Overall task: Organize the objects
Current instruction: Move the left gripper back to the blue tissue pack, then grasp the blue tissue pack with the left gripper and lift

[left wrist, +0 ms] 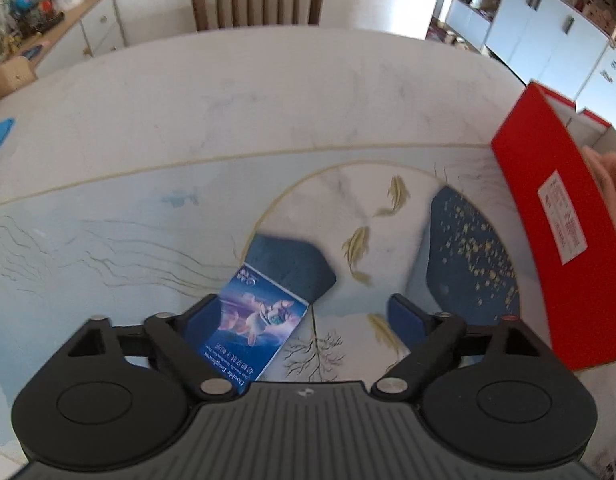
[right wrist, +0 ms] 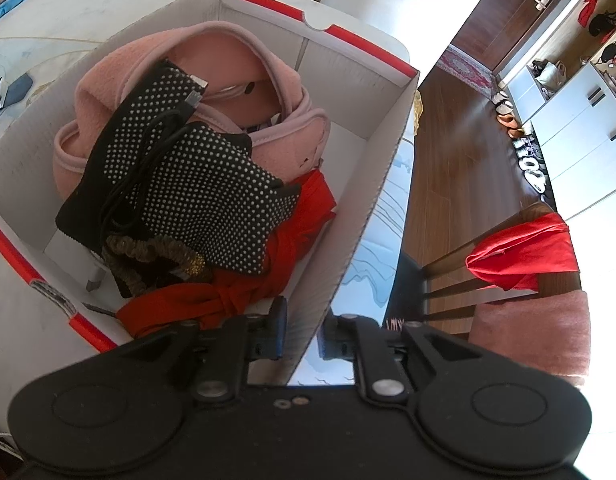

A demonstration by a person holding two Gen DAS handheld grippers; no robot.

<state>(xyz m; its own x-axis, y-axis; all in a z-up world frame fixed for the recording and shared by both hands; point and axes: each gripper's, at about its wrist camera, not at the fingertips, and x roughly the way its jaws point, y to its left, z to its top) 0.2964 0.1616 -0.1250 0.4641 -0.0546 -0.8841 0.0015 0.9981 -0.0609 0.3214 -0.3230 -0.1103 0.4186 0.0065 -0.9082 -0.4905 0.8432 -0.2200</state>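
The left tool (left wrist: 303, 312) hangs over the painted worktop (left wrist: 147, 160), tilted steeply down, its jaws spread wide. A blue tissue packet (left wrist: 251, 328) with a cartoon print lies between them, resting against the left-side blue pad (left wrist: 201, 318); the other pad stands clear of it, so nothing is gripped. The packet lies flat on the worktop, its far end overlapping a dark blue patch of the painted pattern, among painted gold fish.

Off to that tool's right stands the red cardboard box (left wrist: 548, 216), white label on its outer side, with something pink showing over its rim.

The right tool (right wrist: 301, 336) is pinched narrow on the box's near white wall (right wrist: 340, 264), one finger inside and one outside, with the cardboard edge between them. Inside the box sits a heap: a pink fleece garment (right wrist: 107, 92) toward the back, black studded fabric (right wrist: 203, 184) on top of it with a black cable (right wrist: 147, 152) trailing over, a brownish scrunchie (right wrist: 155, 252) just below, a white plug (right wrist: 73, 256) at the near left corner, and red cloth (right wrist: 235, 292) along the front and right.

Beyond the worktop's edge, a wooden chair (right wrist: 488, 280) carries another red cloth (right wrist: 524, 252) on its back.
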